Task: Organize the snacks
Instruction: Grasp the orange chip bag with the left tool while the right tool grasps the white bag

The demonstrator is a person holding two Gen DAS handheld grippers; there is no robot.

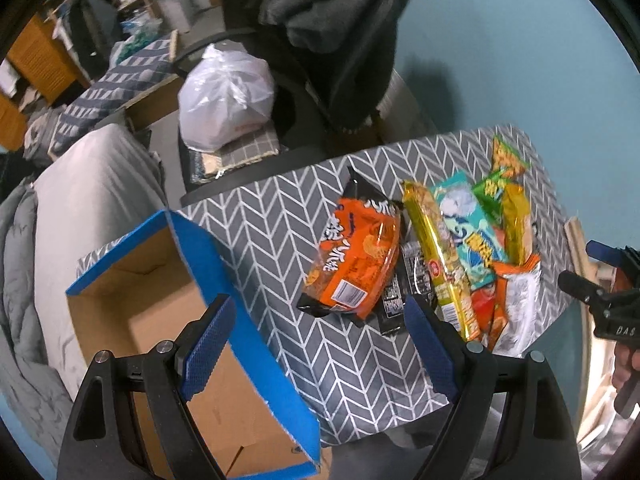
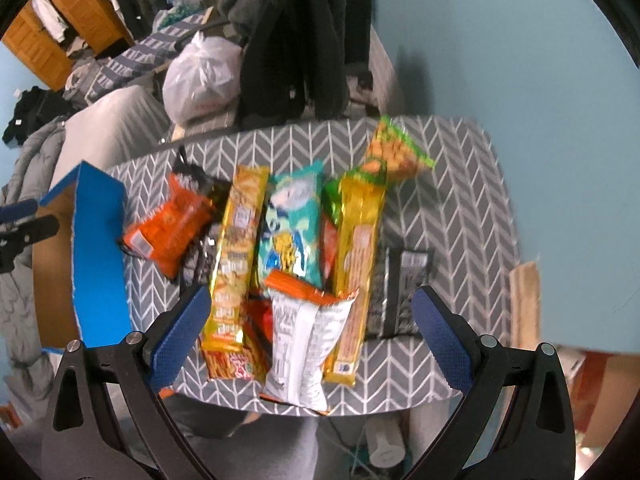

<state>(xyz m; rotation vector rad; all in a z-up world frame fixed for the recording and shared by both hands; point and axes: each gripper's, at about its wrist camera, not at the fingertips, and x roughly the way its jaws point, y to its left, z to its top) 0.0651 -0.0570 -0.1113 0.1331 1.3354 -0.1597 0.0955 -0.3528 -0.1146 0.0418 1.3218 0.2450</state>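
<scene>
Several snack packs lie on a small table with a grey chevron cloth [image 1: 256, 236] [image 2: 448, 200]. An orange noodle pack [image 1: 356, 256] [image 2: 172, 228] lies nearest the open cardboard box with blue flaps [image 1: 160, 320] [image 2: 100, 256]. Right of it lie a long gold pack [image 1: 438, 256] [image 2: 236, 256], a teal pack [image 1: 468, 224] [image 2: 292, 220], a second gold pack [image 2: 356, 272], an orange-and-white pack [image 2: 304, 340] and a black pack [image 2: 404, 288]. My left gripper [image 1: 320, 352] is open and empty over the box's flap and the cloth. My right gripper [image 2: 312, 336] is open and empty above the near packs.
A green-orange pack [image 2: 396, 156] lies at the table's far side. A white plastic bag [image 1: 224, 96] sits on a chair behind, with dark clothing [image 1: 340, 28] hanging over it. A bed with grey bedding [image 1: 92, 192] is at the left. A wooden strip [image 2: 524, 304] stands right of the table.
</scene>
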